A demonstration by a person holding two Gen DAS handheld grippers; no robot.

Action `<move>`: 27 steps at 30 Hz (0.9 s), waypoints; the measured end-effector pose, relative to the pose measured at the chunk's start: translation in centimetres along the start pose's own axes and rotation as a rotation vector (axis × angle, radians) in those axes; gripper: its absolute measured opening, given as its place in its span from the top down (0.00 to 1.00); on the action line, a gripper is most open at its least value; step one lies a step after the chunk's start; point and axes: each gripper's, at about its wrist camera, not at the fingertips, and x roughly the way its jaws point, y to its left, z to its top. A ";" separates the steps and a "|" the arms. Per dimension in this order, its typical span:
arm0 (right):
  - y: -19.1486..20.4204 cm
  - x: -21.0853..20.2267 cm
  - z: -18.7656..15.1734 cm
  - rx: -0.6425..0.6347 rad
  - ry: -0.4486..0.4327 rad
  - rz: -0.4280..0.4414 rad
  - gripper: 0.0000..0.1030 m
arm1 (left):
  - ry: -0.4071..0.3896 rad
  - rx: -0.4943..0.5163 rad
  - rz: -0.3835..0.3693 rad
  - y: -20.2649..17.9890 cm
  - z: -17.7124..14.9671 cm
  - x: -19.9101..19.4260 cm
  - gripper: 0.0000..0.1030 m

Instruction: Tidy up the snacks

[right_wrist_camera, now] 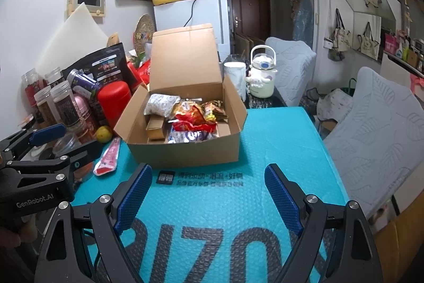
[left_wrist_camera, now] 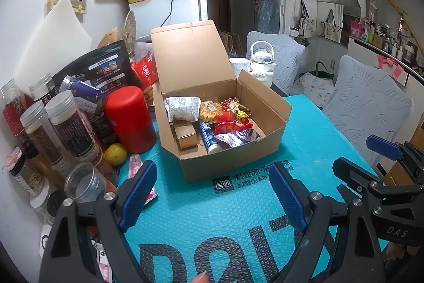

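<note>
Both tools are just parked over the teal mat [right_wrist_camera: 265,150] on the desk right now, nothing in either one. The left tool [left_wrist_camera: 212,192] has its jaws spread wide with only mat between them, same deal for the right tool [right_wrist_camera: 209,195], which sits just to the right of the left one. The box [right_wrist_camera: 185,147] is straight ahead of both, lid flipped up at the back, already loaded with snacks [right_wrist_camera: 193,121]: a white pouch, red wrappers, a small carton. What I'd worry about: the leftover pink packet [right_wrist_camera: 107,159] lies ahead-left of the right tool, just beside the left tool's left finger and right up against the jars [left_wrist_camera: 63,123], the red can [left_wrist_camera: 129,118] and a yellow fruit [left_wrist_camera: 115,153]. Going for it with jaws this wide could easily clip a jar and topple the row. A flat packet on a bubbly mat may also slip out of the pads. The upright lid could get knocked on a drop-in too. Pose-wise, both tools tilt downward toward the desk, side by side and level with each other.
</note>
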 end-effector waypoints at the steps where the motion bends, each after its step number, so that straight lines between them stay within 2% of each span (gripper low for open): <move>1: 0.0 0.0 0.0 0.000 -0.002 -0.001 0.15 | 0.000 0.001 0.000 0.0 0.0 0.0 0.15; 27: -0.3 -0.4 -0.5 0.022 0.005 -0.013 0.15 | 0.005 -0.002 -0.017 0.3 -0.3 -0.2 0.15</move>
